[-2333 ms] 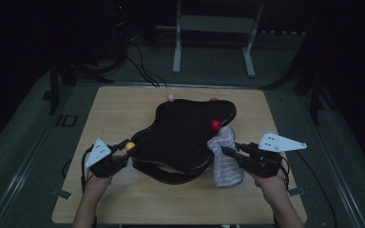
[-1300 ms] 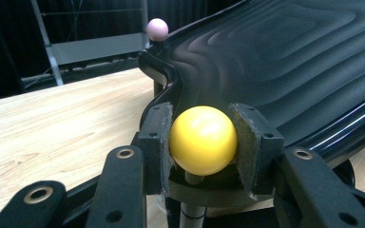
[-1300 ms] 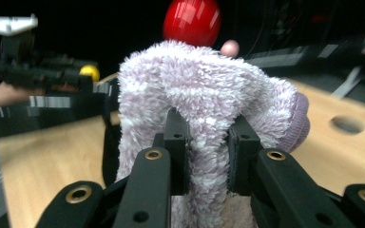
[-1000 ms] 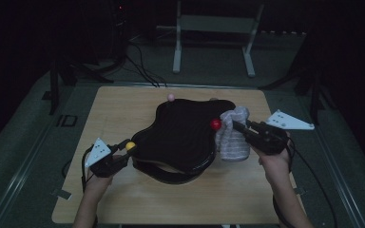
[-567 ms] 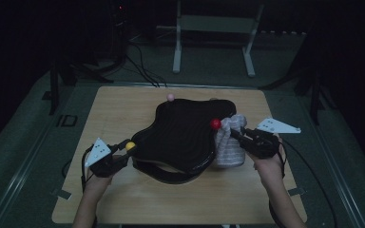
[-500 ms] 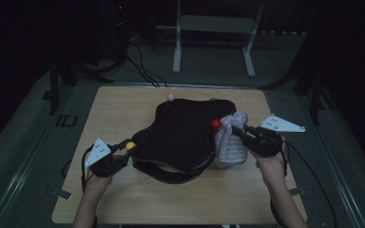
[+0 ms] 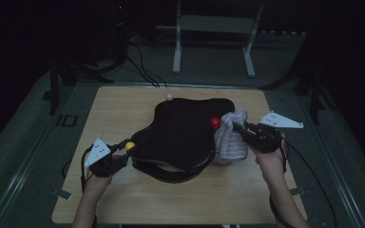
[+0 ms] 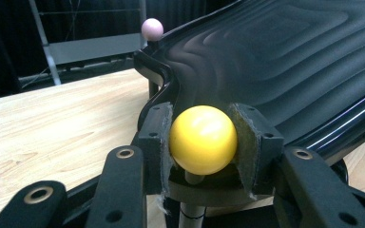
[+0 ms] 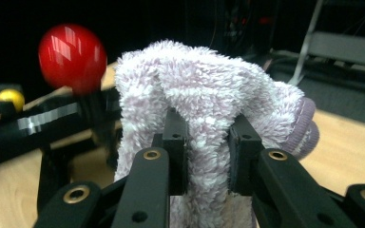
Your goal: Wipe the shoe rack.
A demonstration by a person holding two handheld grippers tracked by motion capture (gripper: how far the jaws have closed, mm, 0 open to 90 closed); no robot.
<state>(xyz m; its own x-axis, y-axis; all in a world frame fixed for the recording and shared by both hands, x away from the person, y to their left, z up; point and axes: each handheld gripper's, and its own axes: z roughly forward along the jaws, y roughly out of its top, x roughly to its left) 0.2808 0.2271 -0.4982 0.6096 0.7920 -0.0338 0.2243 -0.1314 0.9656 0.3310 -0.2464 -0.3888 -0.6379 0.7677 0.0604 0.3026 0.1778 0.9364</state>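
Fluffy pale cloth [image 7: 231,135] hangs bunched at the right edge of the black wavy tray [image 7: 183,135], just beside its red ball [image 7: 215,122], with the right gripper [image 7: 241,127] clamped on its top fold; the left gripper [image 7: 126,147] is closed around the yellow ball [image 8: 203,139] at the tray's left corner. Both stand on the wooden desk [image 7: 119,107]; a pink ball [image 7: 169,96] tops the tray's far edge.
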